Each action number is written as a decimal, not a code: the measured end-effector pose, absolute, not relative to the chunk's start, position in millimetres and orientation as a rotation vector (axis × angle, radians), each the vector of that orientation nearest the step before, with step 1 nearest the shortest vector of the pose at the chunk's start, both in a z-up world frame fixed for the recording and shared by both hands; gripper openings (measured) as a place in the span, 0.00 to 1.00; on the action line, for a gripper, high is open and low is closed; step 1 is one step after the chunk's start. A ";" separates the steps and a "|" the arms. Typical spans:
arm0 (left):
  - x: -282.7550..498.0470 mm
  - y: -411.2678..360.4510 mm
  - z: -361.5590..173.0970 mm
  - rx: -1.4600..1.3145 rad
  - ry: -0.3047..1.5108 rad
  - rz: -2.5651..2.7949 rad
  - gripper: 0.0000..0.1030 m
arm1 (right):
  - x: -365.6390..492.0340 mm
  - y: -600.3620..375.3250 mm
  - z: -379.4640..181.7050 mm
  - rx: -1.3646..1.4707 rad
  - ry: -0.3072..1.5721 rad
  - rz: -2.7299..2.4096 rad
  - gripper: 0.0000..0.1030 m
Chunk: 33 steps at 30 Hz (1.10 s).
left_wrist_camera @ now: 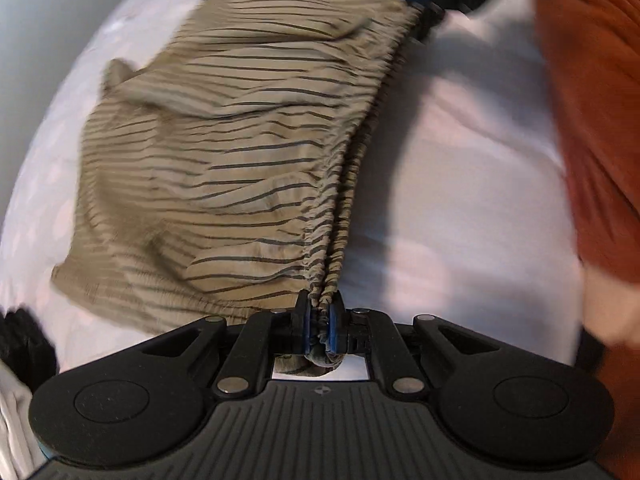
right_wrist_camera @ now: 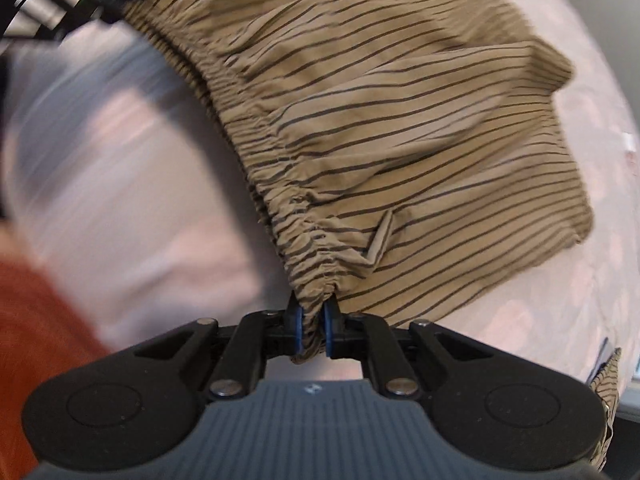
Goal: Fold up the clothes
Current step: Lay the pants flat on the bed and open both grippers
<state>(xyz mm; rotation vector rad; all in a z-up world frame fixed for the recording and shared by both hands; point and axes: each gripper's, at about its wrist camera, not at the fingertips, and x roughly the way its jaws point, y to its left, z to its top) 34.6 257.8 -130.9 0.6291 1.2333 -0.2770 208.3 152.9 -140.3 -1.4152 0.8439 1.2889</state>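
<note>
Left wrist view: left claw (left_wrist_camera: 320,322), black with blue pads, pinches the gathered elastic waistband of tan shorts (left_wrist_camera: 224,152) with thin dark stripes. Right claw (right_wrist_camera: 311,326) nips the same waistband's other end. Crinkled, soft cotton spreads out over a white bedsheet (left_wrist_camera: 472,184). An orange cloth (left_wrist_camera: 592,100) lies beside it.

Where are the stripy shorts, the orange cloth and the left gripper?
stripy shorts (left_wrist_camera: 224,152), left wrist view, on the middle of the fabric.
orange cloth (left_wrist_camera: 592,100), left wrist view, on its folded side.
left gripper (left_wrist_camera: 320,320), left wrist view, between its fingertips, pinching the waistband.
</note>
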 end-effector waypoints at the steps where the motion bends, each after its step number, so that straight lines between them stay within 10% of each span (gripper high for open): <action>1: 30.2 252.7 -131.9 0.654 1.248 -0.315 0.09 | 203.2 150.2 -140.6 -1.447 0.860 1.308 0.11; 18: 50.3 275.0 -172.9 0.425 1.356 -0.297 0.15 | 215.1 156.5 -179.1 -1.437 1.063 1.272 0.23; 25: 46.9 302.9 -136.9 0.277 1.313 -0.268 0.56 | 226.5 149.1 -147.7 -1.354 1.075 1.288 0.54; 33: 25.3 318.3 -65.2 -0.037 1.105 -0.096 0.58 | 260.9 106.4 -67.3 -0.886 1.183 1.148 0.58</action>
